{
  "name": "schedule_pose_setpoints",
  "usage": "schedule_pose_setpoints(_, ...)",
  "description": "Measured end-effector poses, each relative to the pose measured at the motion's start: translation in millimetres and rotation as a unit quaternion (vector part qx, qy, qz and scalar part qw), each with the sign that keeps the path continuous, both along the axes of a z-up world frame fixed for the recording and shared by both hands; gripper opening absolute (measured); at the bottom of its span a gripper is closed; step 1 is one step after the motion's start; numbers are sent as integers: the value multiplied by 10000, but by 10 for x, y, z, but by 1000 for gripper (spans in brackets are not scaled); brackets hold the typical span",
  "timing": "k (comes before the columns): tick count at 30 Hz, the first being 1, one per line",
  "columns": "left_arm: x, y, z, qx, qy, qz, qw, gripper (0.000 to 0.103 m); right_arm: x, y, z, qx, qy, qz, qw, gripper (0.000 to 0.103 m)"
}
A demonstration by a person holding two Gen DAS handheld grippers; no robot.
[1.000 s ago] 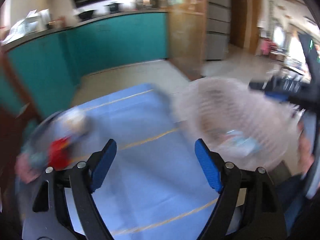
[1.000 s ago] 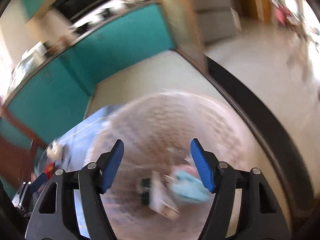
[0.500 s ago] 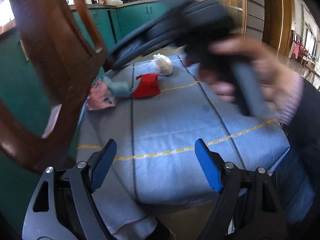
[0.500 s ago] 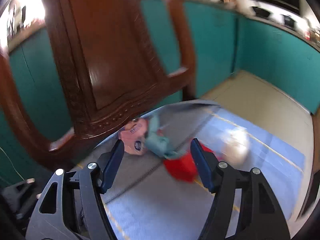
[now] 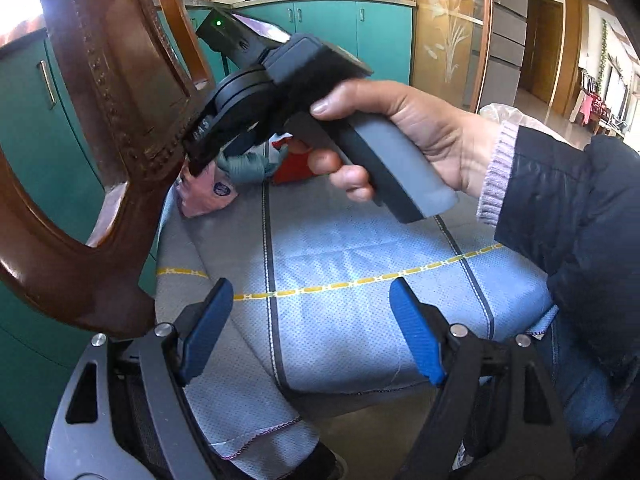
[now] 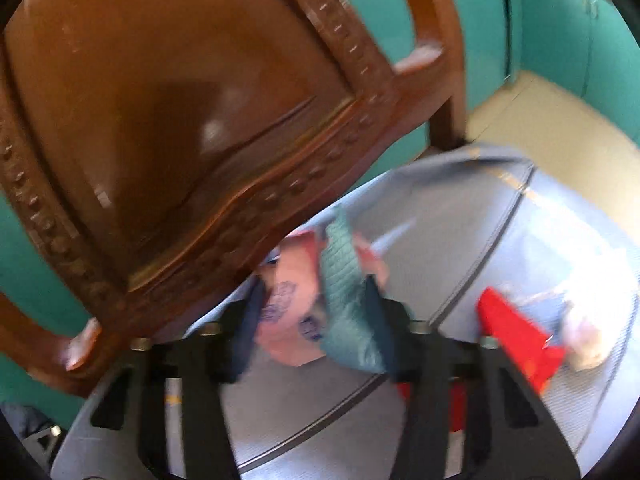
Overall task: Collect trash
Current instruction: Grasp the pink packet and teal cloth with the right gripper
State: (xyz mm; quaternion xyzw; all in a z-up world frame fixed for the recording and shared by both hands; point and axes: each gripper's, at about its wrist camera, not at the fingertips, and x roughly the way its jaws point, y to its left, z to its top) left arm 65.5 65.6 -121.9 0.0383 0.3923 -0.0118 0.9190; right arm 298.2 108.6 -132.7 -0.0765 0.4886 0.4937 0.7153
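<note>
Left wrist view: my left gripper (image 5: pixel 310 292) hung over the front half of a chair seat, jaws spread wide, nothing between them. Below it lay the blue seat cover (image 5: pixel 360 312), crossed by grey stripes and a yellow stitched line. One edge of the cover drooped over the front of the seat.

My right hand (image 5: pixel 400 136), in a dark sleeve (image 5: pixel 568 208) with a pale knitted cuff, gripped the grey handle of the right gripper (image 5: pixel 216 152). That gripper pointed down at the back of the seat, close under the carved wooden chair back (image 5: pixel 120 80). Green cupboards (image 5: pixel 328 28) with pots on top stood behind.

Right wrist view, blurred: the trash lay at the rear of the seat.
- Pink wrapper (image 6: pixel 288 320), printed with dark marks, just under the lower rail of the chair back.
- Teal scrap (image 6: pixel 344 300), crumpled, lying against the pink wrapper's right side.
- Red wrapper (image 6: pixel 512 336), off to the right, apart from the first two.
- White wad (image 6: pixel 584 336), touching the far side of the red wrapper.

The right jaws had just been closing. The pink wrapper and the teal scrap sat between them. One pad met the pink edge and the other met the teal, so I noted a pinch on the pair. How firm it was the blur did not let me judge. The red wrapper and the white wad lay outside the jaws, on the cover.
</note>
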Motion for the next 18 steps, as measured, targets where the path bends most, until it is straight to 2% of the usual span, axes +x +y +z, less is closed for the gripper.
schedule_pose_setpoints(3,11,17,4,-47,8,33,10000,81,-105,-77,1,11,-21,87,10000,22)
schedule_pose_setpoints(9,-11,-9,22,-1,-32,52,10000,81,-206,-482,196,193,-209,-195,9994,20)
schedule_pose_setpoints(11,14,-18,12,-4,-14,44,10000,81,-268,-682,352,304,-385,-301,9983,20)
schedule_pose_setpoints(15,57,-54,22,27,-14,60,10000,81,-522,-1216,735,353,-1026,-585,9924,20)
schedule_pose_setpoints(18,91,-70,26,43,-14,114,9999,81,-610,-1562,739,204,-1309,-891,9872,20)
